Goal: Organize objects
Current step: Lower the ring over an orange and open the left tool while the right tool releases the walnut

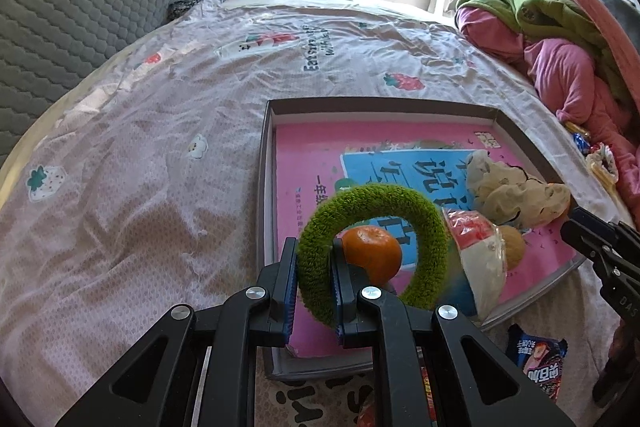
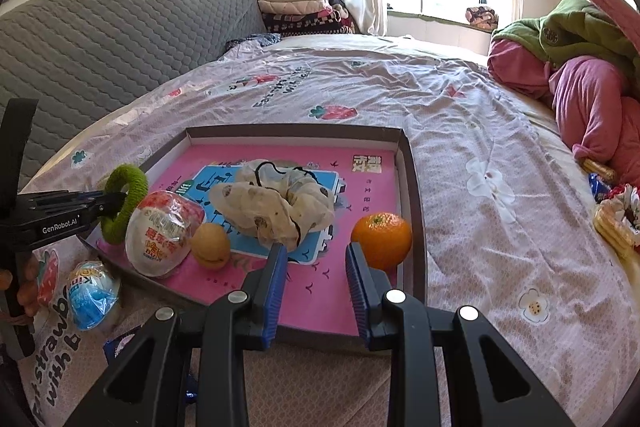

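My left gripper [image 1: 314,277] is shut on a fuzzy green ring [image 1: 424,223], which it holds over the near left edge of a shallow box [image 1: 266,155] with a pink book in it. The ring [image 2: 124,203] and left gripper [image 2: 114,205] also show in the right wrist view. My right gripper [image 2: 314,259] is open and empty above the box's [image 2: 410,163] near edge. In the box lie an orange [image 2: 382,239], a cream scrunchie [image 2: 276,205], a small yellow ball [image 2: 211,245] and a red-and-white wrapped snack [image 2: 162,237]. The orange [image 1: 374,253] shows through the ring.
The box sits on a bed with a pink printed sheet [image 2: 480,155]. A blue wrapped snack [image 2: 92,293] lies left of the box. Biscuits and wrappers [image 2: 614,215] lie at the right. Pink and green bedding [image 2: 580,75] is piled at the right, a grey headboard [image 2: 100,43] at the left.
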Demonstrator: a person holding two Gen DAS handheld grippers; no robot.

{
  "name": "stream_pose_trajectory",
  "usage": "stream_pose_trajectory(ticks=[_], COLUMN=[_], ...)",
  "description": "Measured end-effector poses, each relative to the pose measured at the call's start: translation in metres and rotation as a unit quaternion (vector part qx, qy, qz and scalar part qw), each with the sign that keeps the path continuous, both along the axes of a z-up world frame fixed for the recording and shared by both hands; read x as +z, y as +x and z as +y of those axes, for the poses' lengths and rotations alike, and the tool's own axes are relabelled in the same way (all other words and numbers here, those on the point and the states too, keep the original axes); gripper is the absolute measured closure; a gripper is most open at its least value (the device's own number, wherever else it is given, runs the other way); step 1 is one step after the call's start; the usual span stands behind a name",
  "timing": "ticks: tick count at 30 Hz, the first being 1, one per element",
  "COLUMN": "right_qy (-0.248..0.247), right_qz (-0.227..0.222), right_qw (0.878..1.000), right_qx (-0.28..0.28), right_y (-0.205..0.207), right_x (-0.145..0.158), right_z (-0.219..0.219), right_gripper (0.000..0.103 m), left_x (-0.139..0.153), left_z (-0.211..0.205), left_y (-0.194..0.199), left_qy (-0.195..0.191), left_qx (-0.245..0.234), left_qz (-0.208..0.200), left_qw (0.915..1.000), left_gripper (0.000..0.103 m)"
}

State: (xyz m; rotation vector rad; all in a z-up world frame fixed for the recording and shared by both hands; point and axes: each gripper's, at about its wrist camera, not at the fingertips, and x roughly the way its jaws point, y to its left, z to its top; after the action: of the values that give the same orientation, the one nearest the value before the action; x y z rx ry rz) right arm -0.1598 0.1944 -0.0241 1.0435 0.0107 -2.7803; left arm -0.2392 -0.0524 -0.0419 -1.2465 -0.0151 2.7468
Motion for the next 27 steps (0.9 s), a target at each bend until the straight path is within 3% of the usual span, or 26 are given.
stream_pose_trajectory(ticks=[12,20,27], right_qy=[-0.005,-0.005,-0.007], right_qz=[-0.026,-0.027,-0.024], right_qw=[1.0,1.0,1.0], right_qx=[-0.005,-0.005,-0.006], right_y=[-0.003,-0.003,-0.003], right_x=[-0.009,-0.008,-0.007], right_z=[0.003,0.002,0.004], right_gripper=[0.072,0.072,0.072], left_x=[-0.005,0.005,0.008], left_z=[0.001,0.003,0.005], left_y=[-0.002,0.003,0.006], left_qy=[-0.01,-0.001,0.003], left_qx=[0.002,-0.007,-0.011], left_qz=[-0.009,-0.004,-0.003], left_qw=[0.9999,1.0,0.9999], left_gripper=[0.086,0.069,0.069])
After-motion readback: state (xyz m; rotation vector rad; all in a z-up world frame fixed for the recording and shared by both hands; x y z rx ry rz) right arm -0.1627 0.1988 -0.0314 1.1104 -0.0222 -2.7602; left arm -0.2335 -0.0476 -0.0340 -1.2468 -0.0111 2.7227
